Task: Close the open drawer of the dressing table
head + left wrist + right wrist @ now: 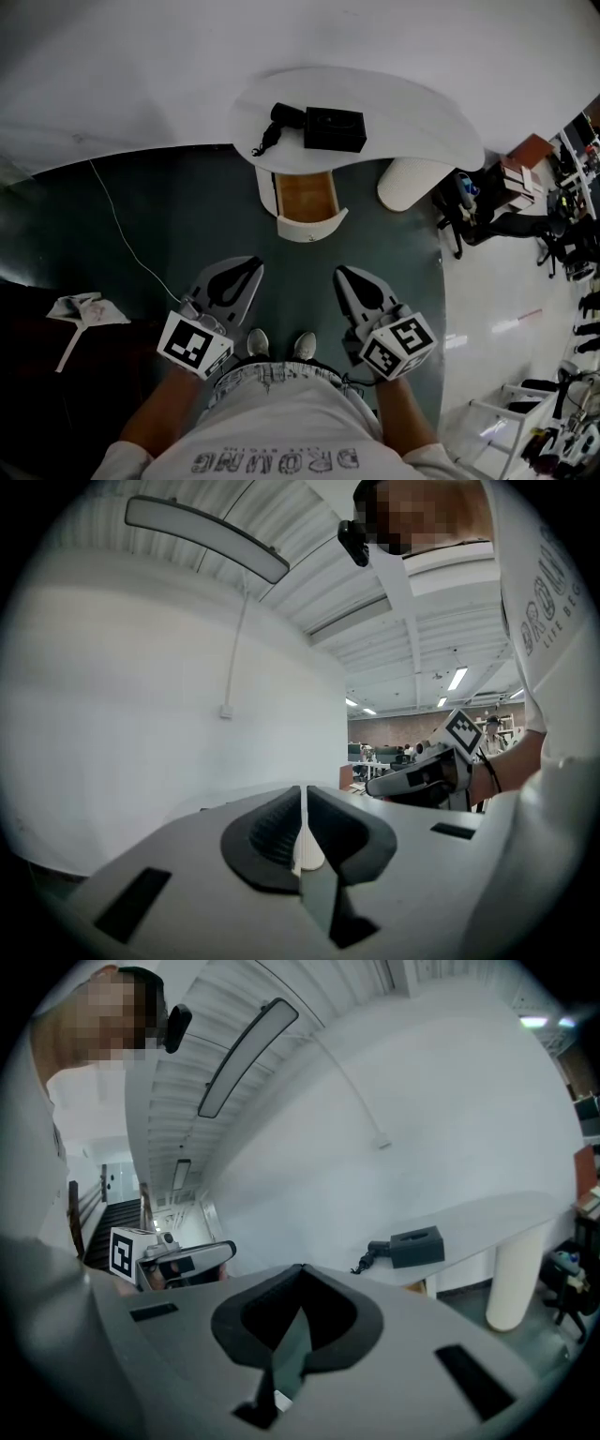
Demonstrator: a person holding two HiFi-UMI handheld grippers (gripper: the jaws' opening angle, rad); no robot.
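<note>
Person: white printed shirt, standing on the dark green floor (187, 216).
Left tongs (251, 270): grey, jaws pressed together, nothing between them.
Right tongs (343, 274): grey, jaws likewise together and empty, level with the left pair.
Open drawer (309, 228): white curved front, wood-lined inside. It is pulled out beneath the tabletop's front edge, ahead of both tongs and apart from them.
Tabletop (412, 122): white, kidney-shaped, on a white cylindrical leg (411, 183).
On tabletop: black rectangular box (334, 129), with a black corded appliance (278, 122) just to its left.
</note>
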